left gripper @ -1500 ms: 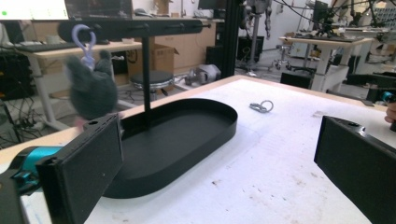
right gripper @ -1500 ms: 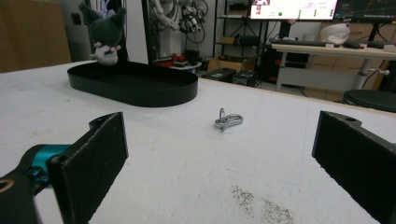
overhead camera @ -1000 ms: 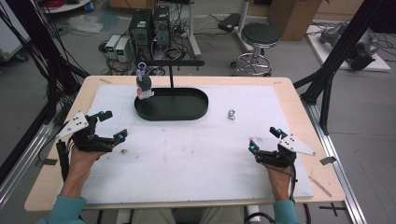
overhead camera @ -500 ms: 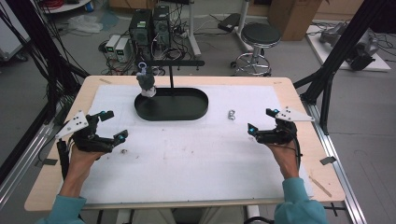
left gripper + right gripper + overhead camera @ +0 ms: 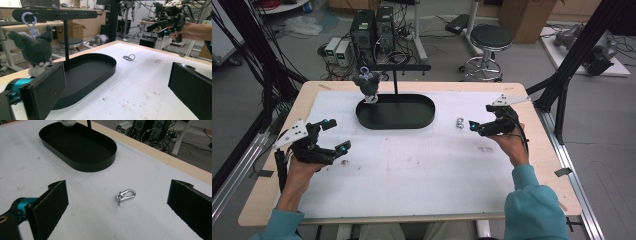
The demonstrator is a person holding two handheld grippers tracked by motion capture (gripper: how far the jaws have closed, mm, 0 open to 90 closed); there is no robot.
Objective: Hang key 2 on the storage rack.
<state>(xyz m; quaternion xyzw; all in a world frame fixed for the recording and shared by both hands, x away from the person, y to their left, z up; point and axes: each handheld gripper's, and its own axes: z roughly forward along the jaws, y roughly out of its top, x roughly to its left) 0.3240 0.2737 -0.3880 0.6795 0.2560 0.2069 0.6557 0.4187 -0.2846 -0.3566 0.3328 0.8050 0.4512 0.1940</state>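
Note:
A small silver snap clip [image 5: 458, 122] lies on the white mat, right of a black oval tray [image 5: 362, 118]. My right gripper [image 5: 480, 119] hovers just right of the clip, open and empty; in the right gripper view the clip [image 5: 125, 195] lies between and beyond the wide-apart jaws of the gripper [image 5: 120, 202]. A grey plush toy [image 5: 368, 85] hangs by a lilac loop from the black stand's crossbar [image 5: 398, 67] over the tray's left end. My left gripper [image 5: 337, 135] rests open and empty at the mat's left side, facing the tray [image 5: 110, 67] and the plush [image 5: 32, 48].
The stand's post [image 5: 66, 37] rises from the back of the tray. In the left gripper view the clip [image 5: 129, 57] lies on the mat and the right gripper [image 5: 165, 25] shows beyond it. The wooden table edge [image 5: 532, 115] runs close behind the right hand.
My right gripper has moved from near the table's front right forward and leftward, up to the clip. The left gripper has stayed in place.

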